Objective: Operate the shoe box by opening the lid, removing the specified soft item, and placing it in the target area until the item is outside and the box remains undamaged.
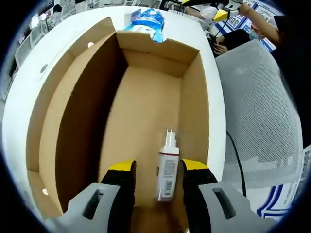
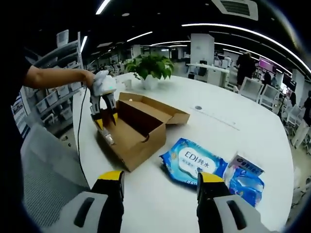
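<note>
Inside the box (image 1: 146,97), bottle (image 1: 167,170) lengthwise, nozzle toward far wall.

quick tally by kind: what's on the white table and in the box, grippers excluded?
Cardboard shoe box, lid open: 1
Spray bottle inside the box: 1
Blue wet-wipe pack: 1
Smaller blue-and-white packs, right of it: 2
Potted plant: 1
Total: 6

Left gripper view: cam hangs right over the open box (image 1: 146,97), close, looking down inside w/ the bottle (image 1: 167,170) near its jaws. Right gripper view: further back, low over the white table (image 2: 233,121), facing across the room. Both share the box (image 2: 136,131) and wipes pack (image 2: 194,162) beyond it (image 1: 148,22).
</note>
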{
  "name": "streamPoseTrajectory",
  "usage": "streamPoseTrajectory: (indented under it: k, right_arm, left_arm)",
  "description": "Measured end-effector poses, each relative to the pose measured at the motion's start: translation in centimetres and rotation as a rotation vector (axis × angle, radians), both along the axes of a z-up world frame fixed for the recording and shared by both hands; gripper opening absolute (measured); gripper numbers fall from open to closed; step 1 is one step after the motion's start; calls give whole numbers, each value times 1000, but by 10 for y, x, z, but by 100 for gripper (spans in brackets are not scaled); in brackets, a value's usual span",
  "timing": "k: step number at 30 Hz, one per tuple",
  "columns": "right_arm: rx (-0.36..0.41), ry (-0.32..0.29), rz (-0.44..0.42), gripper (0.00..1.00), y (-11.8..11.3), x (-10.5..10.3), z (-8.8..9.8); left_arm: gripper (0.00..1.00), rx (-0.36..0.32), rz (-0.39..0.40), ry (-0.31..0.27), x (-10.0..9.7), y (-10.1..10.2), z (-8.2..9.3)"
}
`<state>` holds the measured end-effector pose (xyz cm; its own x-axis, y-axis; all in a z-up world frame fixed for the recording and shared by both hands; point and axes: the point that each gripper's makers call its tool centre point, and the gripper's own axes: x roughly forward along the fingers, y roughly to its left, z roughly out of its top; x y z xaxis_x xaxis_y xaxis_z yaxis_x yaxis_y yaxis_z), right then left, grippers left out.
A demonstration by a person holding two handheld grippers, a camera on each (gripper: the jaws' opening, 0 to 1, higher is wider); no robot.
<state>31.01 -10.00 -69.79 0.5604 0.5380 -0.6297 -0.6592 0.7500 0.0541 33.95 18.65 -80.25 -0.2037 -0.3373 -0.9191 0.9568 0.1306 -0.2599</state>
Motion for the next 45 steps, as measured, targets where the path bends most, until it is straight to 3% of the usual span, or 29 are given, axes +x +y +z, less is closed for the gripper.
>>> streamPoseTrajectory:
  k: [3,10,22,37,45]
  right_arm:
    - [-3,-11,3,66,-4,-8,5]
    - [0,-20,-26,68,-12,-13,11]
    - [27,-9,-62,68,-12,-18,7]
    - [23,-14,-68,67,-13,-17,6]
    - [21,-14,-65,67,-11,-18,3]
  left_arm:
    - [38,9,-39,6,2,0,-4]
    - [39,26,-107,34,-2,-3,-11]
    - [38,34,-112,48,-9,-6,-22]
    - [31,35,-109,-15,-10,-6,-33]
    - [22,22,-88,-51,-5,-4,-34]
